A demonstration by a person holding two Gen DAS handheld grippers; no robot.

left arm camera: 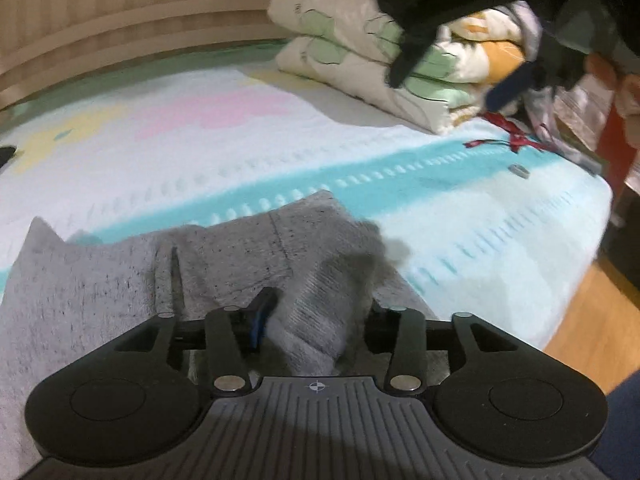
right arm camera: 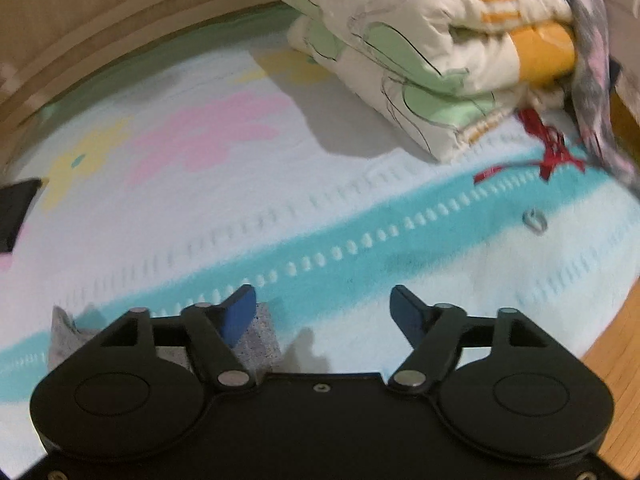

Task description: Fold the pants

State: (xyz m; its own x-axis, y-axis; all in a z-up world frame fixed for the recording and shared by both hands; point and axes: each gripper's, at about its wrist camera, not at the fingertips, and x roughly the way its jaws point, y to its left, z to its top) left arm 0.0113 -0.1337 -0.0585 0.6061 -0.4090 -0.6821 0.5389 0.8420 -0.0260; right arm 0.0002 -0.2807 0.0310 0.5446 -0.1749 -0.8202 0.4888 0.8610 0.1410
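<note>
Honestly, grey pants (left arm camera: 100,280) lie on the bedspread (left arm camera: 280,152), a bunched fold between the left gripper (left arm camera: 316,320)'s half-spread fingers, unpinched. Right gripper (right arm camera: 324,312) gapes empty. Fabric might snag and unfold.

Surface: bed with pastel terry cover (right arm camera: 224,208), turquoise stripe | lower left: grey knit pants (left arm camera: 100,280) | upper right: folded cream quilt (right arm camera: 400,60) (green and orange patches) | right: red ribbon (right arm camera: 552,156), small ring (right arm camera: 534,220) | left edge: black object (right arm camera: 16,208)
</note>
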